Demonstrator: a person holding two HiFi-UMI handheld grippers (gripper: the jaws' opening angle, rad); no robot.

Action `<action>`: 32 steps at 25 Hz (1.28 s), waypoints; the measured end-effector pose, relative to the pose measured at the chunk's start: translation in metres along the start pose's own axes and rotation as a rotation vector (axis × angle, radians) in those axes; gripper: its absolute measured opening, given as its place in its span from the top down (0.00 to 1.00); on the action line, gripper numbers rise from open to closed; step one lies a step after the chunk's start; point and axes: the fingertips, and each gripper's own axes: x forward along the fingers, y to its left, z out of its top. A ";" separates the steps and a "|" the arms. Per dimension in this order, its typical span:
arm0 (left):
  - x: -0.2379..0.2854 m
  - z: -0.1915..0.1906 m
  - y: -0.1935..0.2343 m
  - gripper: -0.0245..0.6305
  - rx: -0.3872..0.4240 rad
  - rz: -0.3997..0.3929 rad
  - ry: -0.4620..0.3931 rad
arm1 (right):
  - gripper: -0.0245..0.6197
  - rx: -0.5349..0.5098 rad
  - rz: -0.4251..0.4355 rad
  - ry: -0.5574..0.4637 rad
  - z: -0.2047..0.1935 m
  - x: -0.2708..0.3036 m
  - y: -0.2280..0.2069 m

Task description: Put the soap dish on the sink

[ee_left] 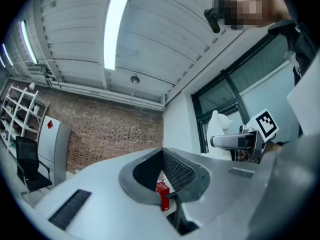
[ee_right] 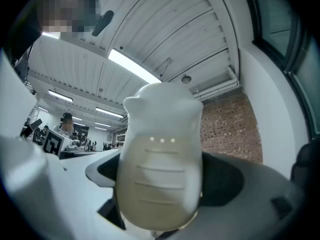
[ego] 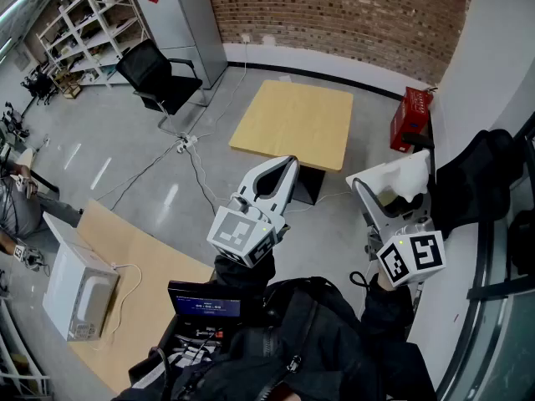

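- Right gripper [ego: 383, 192], jaws wide, clamps the white soap dish [ee_right: 160, 174], held aloft
- Left gripper [ee_left: 162, 151]: jaws together, empty
- Red box [ego: 411, 117] by the wall: print too small to read

Office-lab (shelving [ego: 84, 23], tables [ego: 292, 124], brick wall [ego: 334, 7])

A brick wall [ego: 351, 7] backs a grey floor [ego: 125, 140] with a wooden table [ego: 292, 124], black chair [ego: 159, 78] and white shelves [ego: 84, 23].

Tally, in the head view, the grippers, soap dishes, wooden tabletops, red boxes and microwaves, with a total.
Two-jaw grippers: 2
White ribbed plastic soap dish: 1
Light wooden tabletops: 2
Red box: 1
White microwave: 1
Total: 7
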 end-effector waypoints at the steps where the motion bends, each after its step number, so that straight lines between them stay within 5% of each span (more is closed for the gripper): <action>1: 0.001 0.000 -0.001 0.96 0.001 -0.002 -0.001 | 0.24 -0.002 0.001 -0.001 0.000 0.000 -0.001; 15: 0.000 -0.010 -0.021 0.96 -0.013 -0.016 0.013 | 0.24 0.058 0.010 -0.014 -0.004 -0.018 -0.009; 32: -0.001 -0.059 -0.045 0.96 -0.022 0.067 0.079 | 0.24 0.124 0.087 0.087 -0.054 -0.044 -0.033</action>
